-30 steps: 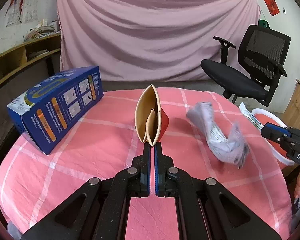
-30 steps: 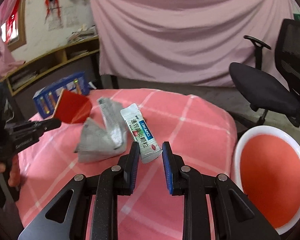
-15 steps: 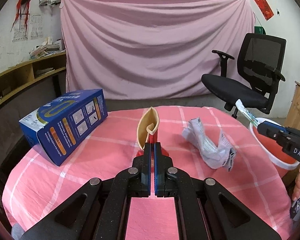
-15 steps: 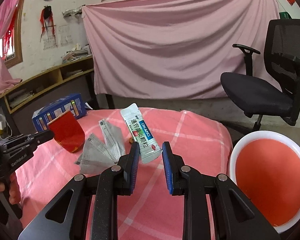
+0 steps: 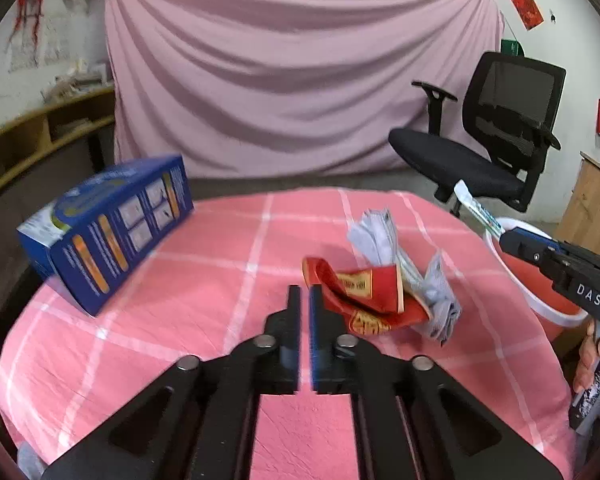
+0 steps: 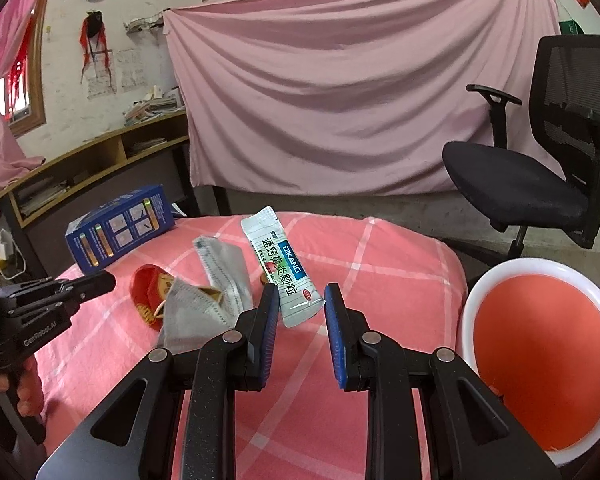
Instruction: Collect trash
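Lying beside left fingers (image 5: 305, 300), red wrapper (image 5: 364, 300), sachet (image 6: 284, 268) between right fingers (image 6: 302, 304)

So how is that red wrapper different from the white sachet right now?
The white sachet is up in the air, gripped by the right gripper; the red wrapper lies on the table against the grey mask, free of the left gripper.
The sachet is flat and smooth; the wrapper is crumpled.
The sachet stands tilted; the wrapper lies down.
Both are light packaging, and neither is in the red basin.
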Available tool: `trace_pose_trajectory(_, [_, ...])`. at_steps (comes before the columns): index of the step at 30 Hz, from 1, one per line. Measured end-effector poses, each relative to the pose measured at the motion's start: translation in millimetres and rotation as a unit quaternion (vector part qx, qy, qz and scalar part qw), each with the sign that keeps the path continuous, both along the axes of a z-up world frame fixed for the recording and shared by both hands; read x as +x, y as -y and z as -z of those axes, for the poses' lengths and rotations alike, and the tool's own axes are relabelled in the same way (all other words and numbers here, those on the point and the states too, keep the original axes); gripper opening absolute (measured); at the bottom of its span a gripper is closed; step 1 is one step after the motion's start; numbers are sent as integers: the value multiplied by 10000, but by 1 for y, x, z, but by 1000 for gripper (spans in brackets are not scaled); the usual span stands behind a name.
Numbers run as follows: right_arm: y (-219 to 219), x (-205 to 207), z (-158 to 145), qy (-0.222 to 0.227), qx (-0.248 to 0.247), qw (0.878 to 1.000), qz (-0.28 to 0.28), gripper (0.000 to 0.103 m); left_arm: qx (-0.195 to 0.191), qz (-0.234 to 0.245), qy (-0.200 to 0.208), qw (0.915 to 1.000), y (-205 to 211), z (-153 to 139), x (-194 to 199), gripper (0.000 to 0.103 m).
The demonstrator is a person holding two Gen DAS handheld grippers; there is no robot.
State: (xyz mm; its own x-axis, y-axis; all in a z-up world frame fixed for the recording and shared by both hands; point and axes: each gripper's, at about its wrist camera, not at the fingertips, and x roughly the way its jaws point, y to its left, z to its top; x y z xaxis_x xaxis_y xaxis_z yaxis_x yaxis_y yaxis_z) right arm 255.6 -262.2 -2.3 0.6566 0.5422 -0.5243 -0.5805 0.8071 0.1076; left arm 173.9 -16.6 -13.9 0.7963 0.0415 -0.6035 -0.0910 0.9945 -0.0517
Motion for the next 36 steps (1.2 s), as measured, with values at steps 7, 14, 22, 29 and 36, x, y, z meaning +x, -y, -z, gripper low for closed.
trace_pose_trajectory(7, [2,7,4,-207,-12,9998,26,22,-518,109,-79,9986,-9,-1,5,32])
trace_pose_trajectory(14, [1,7,6,-265,-55,9996,4,22,-720,-142,-139,9972,-19,-7,19,31])
trace_pose_trajectory(22, [1,10,7,-322,-68,9995,-32,22,-969,76,-443,9943,-19,-2,29,13])
trace_pose_trajectory(29, [-1,9,7,-287,-97,9995,-105,22,-784,190,-365,9961,-10,-2,23,12])
trace_pose_trajectory(36, [-2,0,1,6,-105,9998,-147,21,-427,226,155,9987,3,-18,9,11])
